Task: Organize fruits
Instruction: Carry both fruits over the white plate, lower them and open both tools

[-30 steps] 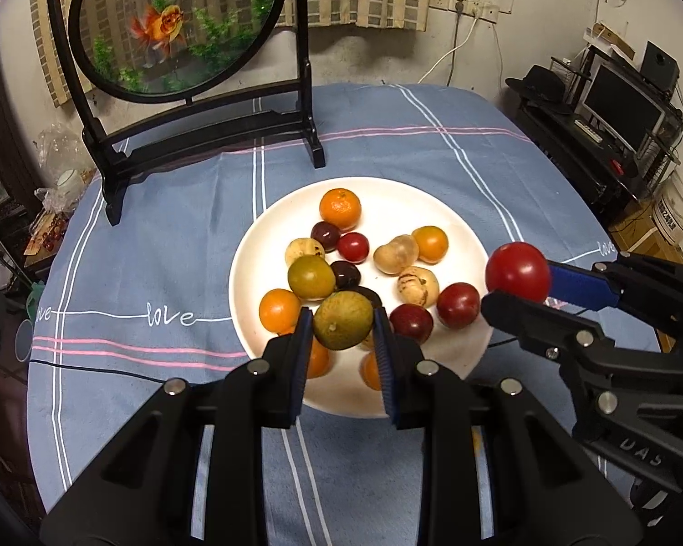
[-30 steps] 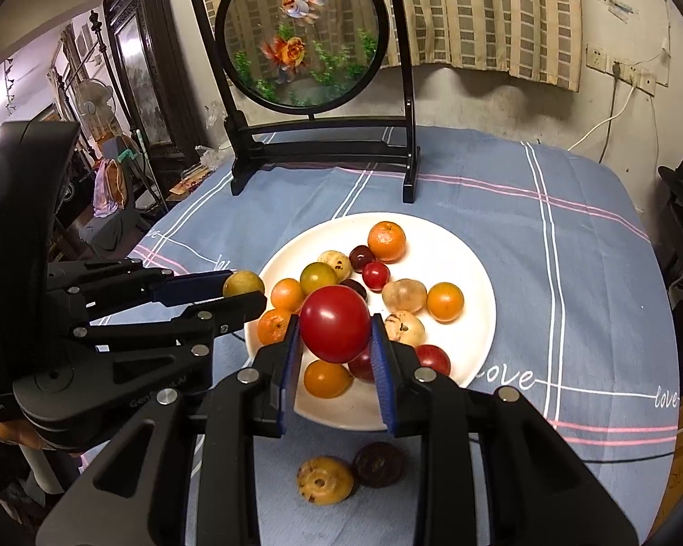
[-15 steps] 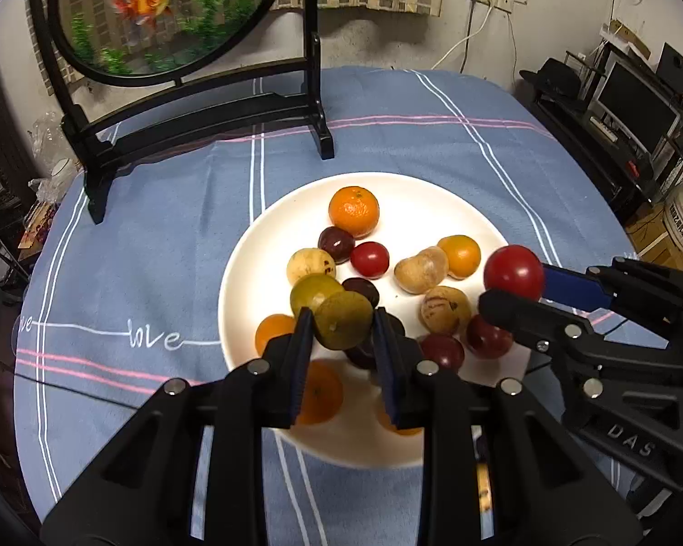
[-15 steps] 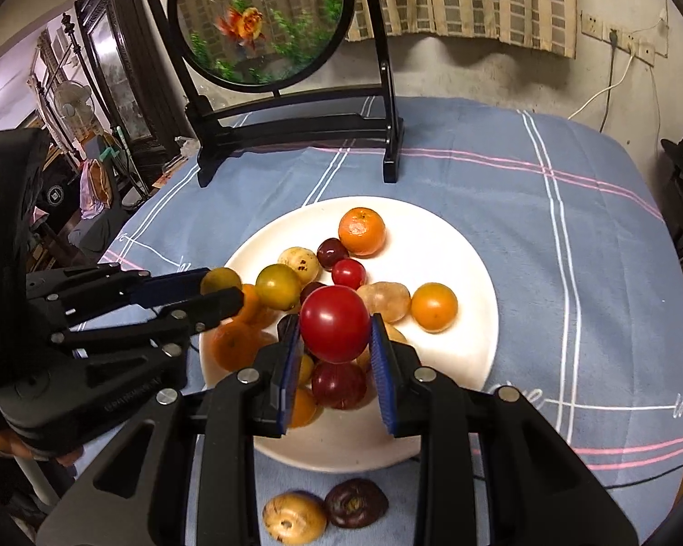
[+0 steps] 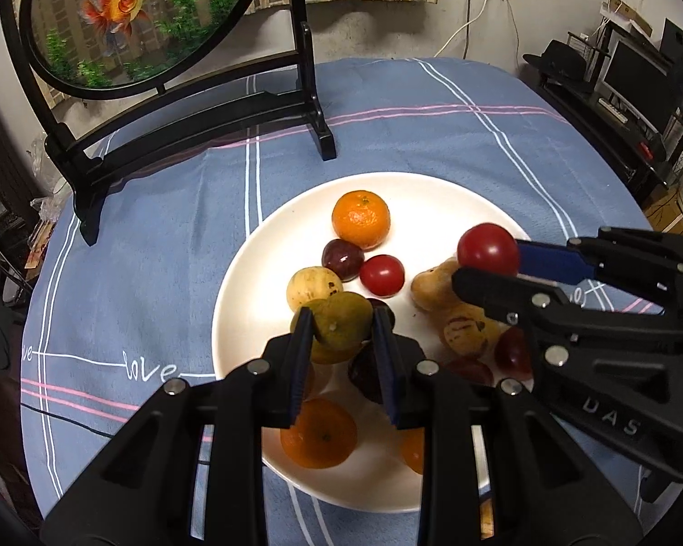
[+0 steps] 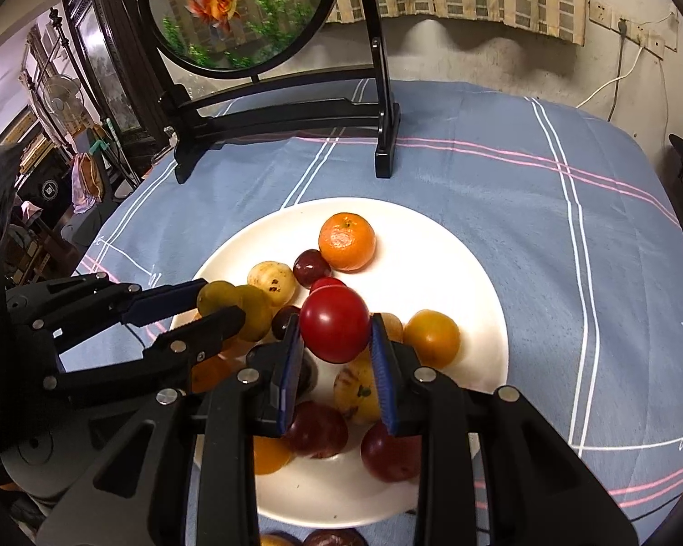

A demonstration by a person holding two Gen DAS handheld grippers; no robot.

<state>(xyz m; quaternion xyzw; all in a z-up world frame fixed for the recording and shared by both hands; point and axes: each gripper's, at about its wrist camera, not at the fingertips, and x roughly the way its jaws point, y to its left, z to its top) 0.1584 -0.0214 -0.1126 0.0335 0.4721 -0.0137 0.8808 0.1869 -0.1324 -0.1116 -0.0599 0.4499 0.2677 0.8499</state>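
At the near edge of the left wrist view, our left gripper [image 5: 341, 332] has its fingers [image 5: 298, 355] clamped on a green fruit [image 5: 339, 321], held over the near-left part of the white plate [image 5: 250, 300]. In the right wrist view our right gripper [image 6: 334, 341] has its fingers [image 6: 382, 377] closed tight on a red tomato [image 6: 334, 323], held above the middle of the plate.

Seen from the left, the right gripper comes in from three o'clock with the tomato at its tip, over a tan fruit [image 5: 432, 286]. Seen from the right, the left gripper enters from nine o'clock, its green fruit at the plate's left rim.

Below the fingers, fruit lies heaped on the plate: oranges [image 5: 318, 432] at six o'clock, dark plums [image 6: 316, 430] and a speckled yellow fruit [image 6: 355, 391] nearer the middle. Further out, at twelve o'clock, sit a small red tomato [image 5: 381, 275], a dark plum [image 5: 341, 259], a pale yellow fruit [image 5: 312, 286] and a mandarin [image 5: 361, 218].

The plate rests on a desk under a blue cloth [image 5: 159, 227] with white and pink stripes. Two more fruits [image 6: 332, 537] lie on the cloth just off the plate's near rim.

Farthest off, at eleven o'clock, a round goldfish screen [image 5: 127, 18] stands upright in a black stand [image 5: 196, 113].
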